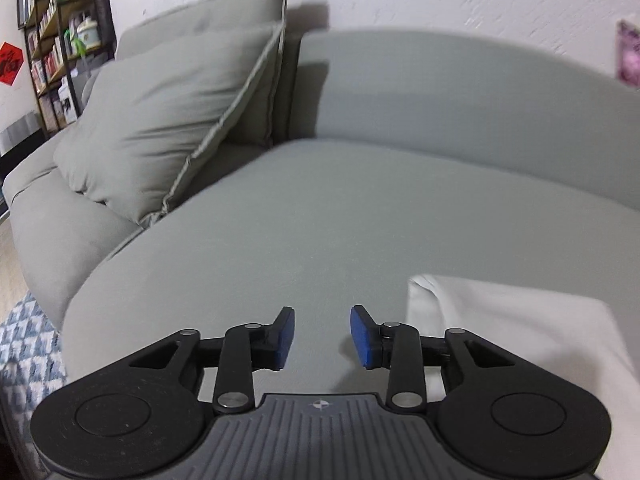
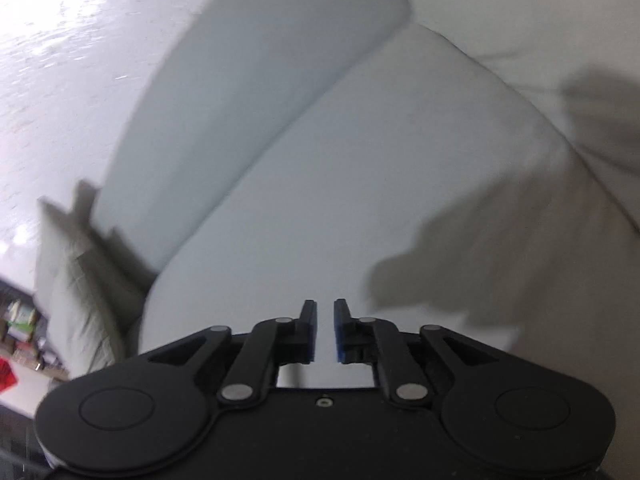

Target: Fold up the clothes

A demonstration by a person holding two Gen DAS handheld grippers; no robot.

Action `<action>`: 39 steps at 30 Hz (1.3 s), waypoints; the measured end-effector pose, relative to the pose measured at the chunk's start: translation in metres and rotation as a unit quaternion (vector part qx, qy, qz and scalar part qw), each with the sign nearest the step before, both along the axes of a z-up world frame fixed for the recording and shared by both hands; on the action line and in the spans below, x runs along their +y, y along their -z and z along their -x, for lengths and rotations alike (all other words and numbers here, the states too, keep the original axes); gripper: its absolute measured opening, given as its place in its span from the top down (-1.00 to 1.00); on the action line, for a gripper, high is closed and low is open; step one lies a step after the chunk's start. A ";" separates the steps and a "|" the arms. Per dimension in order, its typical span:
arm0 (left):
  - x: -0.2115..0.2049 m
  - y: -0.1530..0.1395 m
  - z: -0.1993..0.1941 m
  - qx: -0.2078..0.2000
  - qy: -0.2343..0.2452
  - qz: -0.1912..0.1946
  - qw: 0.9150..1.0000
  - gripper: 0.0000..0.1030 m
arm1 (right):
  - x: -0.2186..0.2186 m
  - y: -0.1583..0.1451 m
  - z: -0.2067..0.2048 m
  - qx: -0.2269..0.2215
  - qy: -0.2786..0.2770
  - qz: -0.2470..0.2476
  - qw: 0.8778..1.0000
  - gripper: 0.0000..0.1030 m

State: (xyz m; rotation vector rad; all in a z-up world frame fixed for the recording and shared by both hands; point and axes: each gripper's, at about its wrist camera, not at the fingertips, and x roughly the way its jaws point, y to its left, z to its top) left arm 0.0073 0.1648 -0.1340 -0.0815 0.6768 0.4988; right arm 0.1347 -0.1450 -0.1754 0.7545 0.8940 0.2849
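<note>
A white garment (image 1: 520, 332) lies flat on the grey sofa seat (image 1: 320, 220), at the lower right of the left wrist view. My left gripper (image 1: 322, 338) is open and empty, just left of the garment's near corner, above the seat. In the blurred right wrist view the white garment (image 2: 540, 220) spreads over the right side of the seat (image 2: 340, 200). My right gripper (image 2: 325, 330) hovers left of it with its blue pads a narrow gap apart and nothing between them.
A grey cushion (image 1: 160, 128) leans on the sofa back (image 1: 440, 92) at the left. A bookshelf (image 1: 60, 40) stands at the far left by the wall. A blue patterned rug (image 1: 24, 344) lies on the floor below the seat's left edge.
</note>
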 end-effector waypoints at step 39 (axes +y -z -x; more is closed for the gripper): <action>0.006 -0.011 0.032 0.031 0.068 0.128 0.989 -0.47 | 0.037 -0.024 0.117 -0.103 -0.168 0.056 0.979 -0.35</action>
